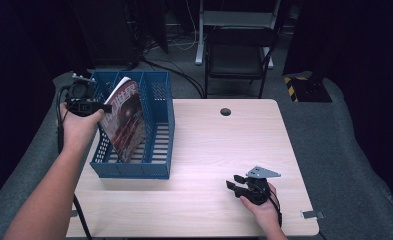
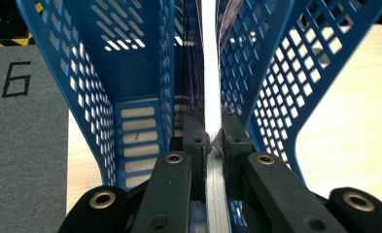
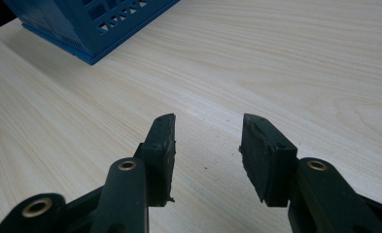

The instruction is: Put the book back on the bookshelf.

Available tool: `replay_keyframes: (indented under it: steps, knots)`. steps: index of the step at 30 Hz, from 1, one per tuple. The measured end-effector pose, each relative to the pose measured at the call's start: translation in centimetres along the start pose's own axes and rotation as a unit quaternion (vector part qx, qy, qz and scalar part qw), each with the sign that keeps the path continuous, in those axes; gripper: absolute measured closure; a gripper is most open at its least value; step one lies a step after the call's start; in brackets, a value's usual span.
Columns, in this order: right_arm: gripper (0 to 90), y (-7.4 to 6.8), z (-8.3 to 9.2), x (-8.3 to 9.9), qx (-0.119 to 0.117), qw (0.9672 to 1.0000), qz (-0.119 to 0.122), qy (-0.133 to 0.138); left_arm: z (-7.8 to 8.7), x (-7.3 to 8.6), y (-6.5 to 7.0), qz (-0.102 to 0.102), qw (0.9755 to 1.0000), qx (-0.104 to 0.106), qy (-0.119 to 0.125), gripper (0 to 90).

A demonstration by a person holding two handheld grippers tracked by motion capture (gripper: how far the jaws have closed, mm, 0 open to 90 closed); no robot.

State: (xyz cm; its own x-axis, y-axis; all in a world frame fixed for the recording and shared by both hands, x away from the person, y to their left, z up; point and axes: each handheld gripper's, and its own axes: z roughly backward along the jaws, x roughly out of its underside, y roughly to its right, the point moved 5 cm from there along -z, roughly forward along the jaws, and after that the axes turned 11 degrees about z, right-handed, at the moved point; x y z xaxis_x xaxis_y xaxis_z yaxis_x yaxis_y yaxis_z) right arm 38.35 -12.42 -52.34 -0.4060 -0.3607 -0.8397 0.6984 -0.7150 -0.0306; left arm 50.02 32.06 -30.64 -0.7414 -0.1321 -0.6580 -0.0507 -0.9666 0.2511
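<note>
One magazine (image 1: 126, 120) is being gripped by the left gripper (image 1: 105, 107), leaning inside the blue rack (image 1: 156, 167) at ten o'clock; release likely follows. Right gripper (image 1: 235, 181) is idling with jaws apart at five o'clock.

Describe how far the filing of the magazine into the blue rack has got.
Done: the glossy red-covered magazine stands tilted inside the blue perforated plastic file rack. In hand: the left gripper grips its edge. Left: release it. The right gripper is open over the pale wooden table.

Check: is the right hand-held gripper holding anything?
No, the right hand-held gripper is open over the bare table, with nothing between its jaws.
</note>
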Motion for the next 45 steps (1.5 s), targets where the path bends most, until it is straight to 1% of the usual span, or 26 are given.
replay_keyframes:
  steps: [4, 10, 11, 13, 14, 18, 20, 22, 24, 29, 32, 36, 37, 39, 43, 45]
  knots:
    - [56.4, 0.1, 0.1, 0.0, 0.001, 1.0000, -0.001, 0.000, -0.7, -0.2, 0.0, 0.006, 1.0000, -0.002, 0.006, 84.4]
    - [56.4, 0.1, 0.1, 0.1, 0.003, 1.0000, -0.004, -0.001, -1.6, -0.6, -0.1, 0.011, 0.9998, -0.012, 0.016, 84.4]
    - [56.4, 0.2, 0.2, 0.1, 0.003, 1.0000, -0.004, -0.002, -1.7, -0.8, -0.1, 0.016, 0.9995, -0.014, 0.022, 84.5]
    - [56.4, 0.2, 0.2, 0.1, 0.003, 1.0000, -0.003, 0.001, -1.8, -0.9, -0.1, 0.019, 0.9994, -0.014, 0.026, 84.5]
    - [56.4, 0.2, 0.3, 0.2, 0.002, 1.0000, -0.008, 0.001, -1.8, -0.9, -0.1, 0.020, 0.9993, -0.014, 0.028, 84.5]
    - [56.4, 0.4, 0.4, 0.2, 0.005, 1.0000, -0.005, 0.004, -2.1, -1.2, -0.2, 0.023, 0.9990, -0.015, 0.034, 84.5]
    - [56.4, 0.4, 0.4, 0.2, 0.005, 1.0000, -0.005, 0.004, -2.2, -1.2, -0.3, 0.024, 0.9991, -0.015, 0.031, 84.4]
    - [56.4, 0.4, 0.4, 0.2, 0.006, 1.0000, -0.005, 0.004, -2.4, -1.2, -0.3, 0.023, 0.9990, -0.013, 0.036, 84.4]
    - [56.4, 0.4, 0.4, 0.2, 0.005, 1.0000, -0.006, 0.004, -2.4, -1.2, -0.3, 0.022, 0.9989, -0.015, 0.040, 84.4]
    - [56.4, 0.4, 0.4, 0.2, 0.005, 1.0000, -0.006, 0.004, -2.6, -1.3, -0.4, 0.024, 0.9988, -0.015, 0.041, 84.4]
    - [56.4, 0.4, 0.4, 0.2, 0.006, 1.0000, -0.005, 0.004, -2.8, -1.2, -0.4, 0.027, 0.9989, -0.016, 0.035, 84.4]
    - [56.4, 0.4, 0.4, 0.2, 0.005, 1.0000, -0.005, 0.004, -3.0, -1.0, -0.5, 0.027, 0.9988, -0.016, 0.039, 84.3]
    - [56.4, 0.4, 0.4, 0.2, 0.005, 1.0000, -0.005, 0.004, -3.1, -1.0, -0.5, 0.026, 0.9987, -0.014, 0.043, 84.2]
    - [56.4, 0.4, 0.5, 0.2, 0.006, 1.0000, -0.005, 0.004, -3.1, -0.9, -0.5, 0.023, 0.9988, -0.012, 0.043, 83.9]
    - [56.4, 0.4, 0.5, 0.2, 0.006, 1.0000, -0.005, 0.005, -2.9, -1.0, -0.5, 0.022, 0.9985, -0.009, 0.049, 81.5]
    - [56.3, 0.4, 0.5, 0.2, 0.004, 1.0000, -0.006, 0.005, -2.8, -1.0, -0.6, 0.020, 0.9984, -0.009, 0.051, 76.9]
